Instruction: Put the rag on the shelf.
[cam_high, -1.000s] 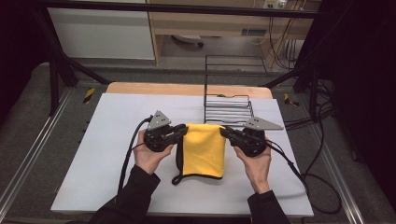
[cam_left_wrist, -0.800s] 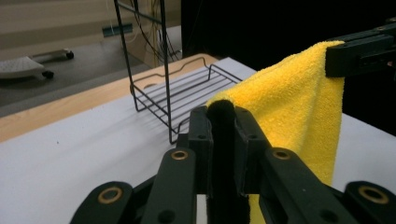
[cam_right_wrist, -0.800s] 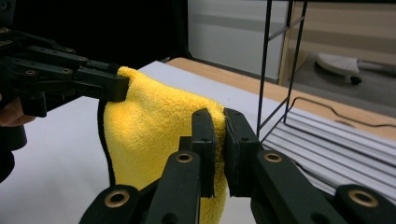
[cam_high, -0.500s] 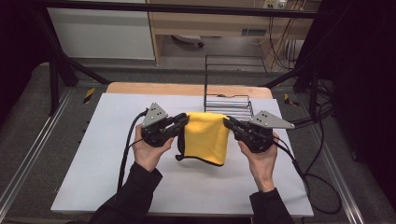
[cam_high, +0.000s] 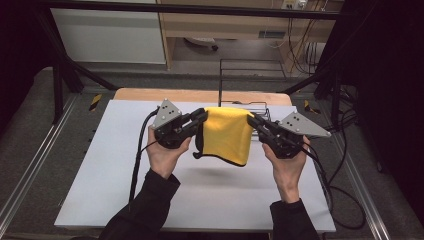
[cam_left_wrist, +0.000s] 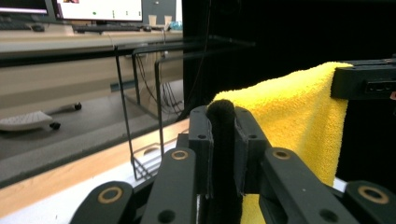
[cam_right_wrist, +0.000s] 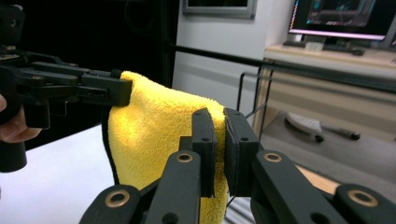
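Observation:
A yellow cloth (cam_high: 227, 135) with a dark hem hangs above the white table (cam_high: 115, 185), stretched between both grippers. My left gripper (cam_high: 200, 118) is shut on the cloth's upper left corner; in the left gripper view its jaws pinch the dark hem (cam_left_wrist: 221, 122), with the yellow cloth (cam_left_wrist: 289, 112) running off to the right. My right gripper (cam_high: 253, 121) is shut on the upper right corner; in the right gripper view its jaws clamp the yellow cloth (cam_right_wrist: 154, 121) near its top edge. The cloth's lower edge hangs free, off the table.
A black wire rack (cam_high: 250, 75) stands at the table's far edge, right behind the cloth. The wooden table edge (cam_high: 150, 94) lies beyond the white top. Cables trail from both grippers, one down the left (cam_high: 137, 160) and several off the right side (cam_high: 335, 175).
Both hands have risen together and carried the cloth up off the table. It lay flat a second ago and now hangs between the grippers, nearer the rack.

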